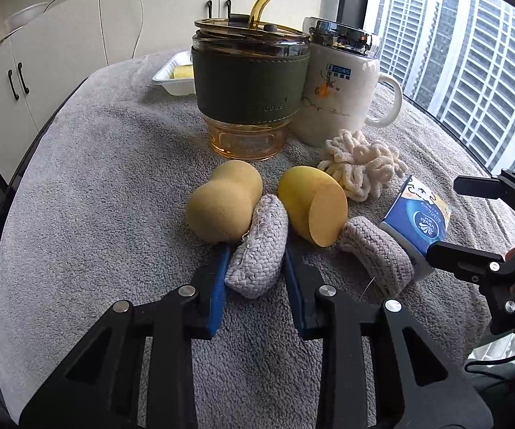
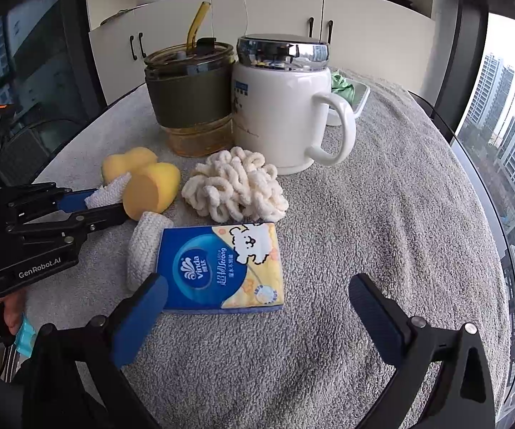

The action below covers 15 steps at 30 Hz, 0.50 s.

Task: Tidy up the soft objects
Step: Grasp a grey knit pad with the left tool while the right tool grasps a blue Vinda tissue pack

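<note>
Left wrist view: the left gripper (image 1: 257,250) has its blue pads pinched on a grey knitted roll (image 1: 257,246), which stands between a tan gourd-shaped sponge (image 1: 223,202) and a yellow cut-faced sponge (image 1: 311,205), touching both. A second grey knitted roll (image 1: 375,250) lies just to the right, against a blue tissue pack (image 1: 414,221). A cream loop scrunchie (image 1: 361,168) sits behind them, in front of a white mug (image 1: 339,93) and an amber glass cup (image 1: 250,85) with a green sleeve. All rest on a grey towel (image 1: 96,196) over the round table; a white tray (image 1: 171,75) lies at the far edge.

Right wrist view: the right gripper (image 2: 257,304) has its jaws spread wide and empty, the left pad just beside the tissue pack's (image 2: 221,268) near corner. The second roll (image 2: 143,246) touches the pack's left edge. The left gripper (image 2: 103,200) enters from the left edge, clamped on the first roll (image 2: 109,193).
</note>
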### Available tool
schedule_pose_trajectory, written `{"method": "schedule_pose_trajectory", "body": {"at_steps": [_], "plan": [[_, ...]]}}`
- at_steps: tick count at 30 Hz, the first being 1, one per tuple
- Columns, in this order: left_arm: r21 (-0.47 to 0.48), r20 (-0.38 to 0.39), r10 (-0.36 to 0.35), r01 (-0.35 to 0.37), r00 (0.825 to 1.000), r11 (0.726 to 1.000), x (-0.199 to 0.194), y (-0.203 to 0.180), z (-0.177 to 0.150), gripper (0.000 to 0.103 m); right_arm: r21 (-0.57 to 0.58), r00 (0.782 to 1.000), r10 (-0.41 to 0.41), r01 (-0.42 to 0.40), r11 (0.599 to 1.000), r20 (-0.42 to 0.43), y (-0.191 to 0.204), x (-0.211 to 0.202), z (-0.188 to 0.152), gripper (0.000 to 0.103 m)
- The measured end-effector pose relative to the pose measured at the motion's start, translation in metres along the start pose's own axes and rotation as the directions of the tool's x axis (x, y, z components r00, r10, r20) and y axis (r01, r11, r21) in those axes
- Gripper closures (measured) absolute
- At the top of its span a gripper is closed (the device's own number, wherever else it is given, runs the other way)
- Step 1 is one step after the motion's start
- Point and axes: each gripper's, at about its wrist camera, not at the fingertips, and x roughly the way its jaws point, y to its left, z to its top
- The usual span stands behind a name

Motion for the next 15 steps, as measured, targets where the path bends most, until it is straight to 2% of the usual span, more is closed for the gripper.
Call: {"method": "schedule_pose_trajectory", "body": {"at_steps": [4, 9, 12, 15], "plan": [[-0.016, 0.003, -0.013, 0.014, 1.000, 1.000, 0.001, 0.002, -0.002, 0.076, -0.023, 1.000, -0.006, 0.006, 1.000, -0.004, 0.005, -0.001, 0.000, 0.000], [-0.024, 0.011, -0.018, 0.019, 1.000, 1.000, 0.000, 0.003, -0.004, 0.076, -0.025, 0.999, 0.011, -0.012, 1.000, -0.033, 0.011, 0.005, 0.001, 0.000], [-0.025, 0.014, -0.018, 0.019, 1.000, 1.000, 0.000, 0.001, -0.006, 0.076, -0.065, 0.998, 0.007, -0.012, 0.998, -0.068, 0.020, 0.012, -0.002, 0.000], [-0.037, 0.021, -0.025, 0.026, 0.999, 0.999, -0.002, 0.002, -0.008, 0.076, -0.060, 0.999, -0.006, 0.003, 0.998, -0.045, 0.017, 0.016, -0.002, 0.000]]}}
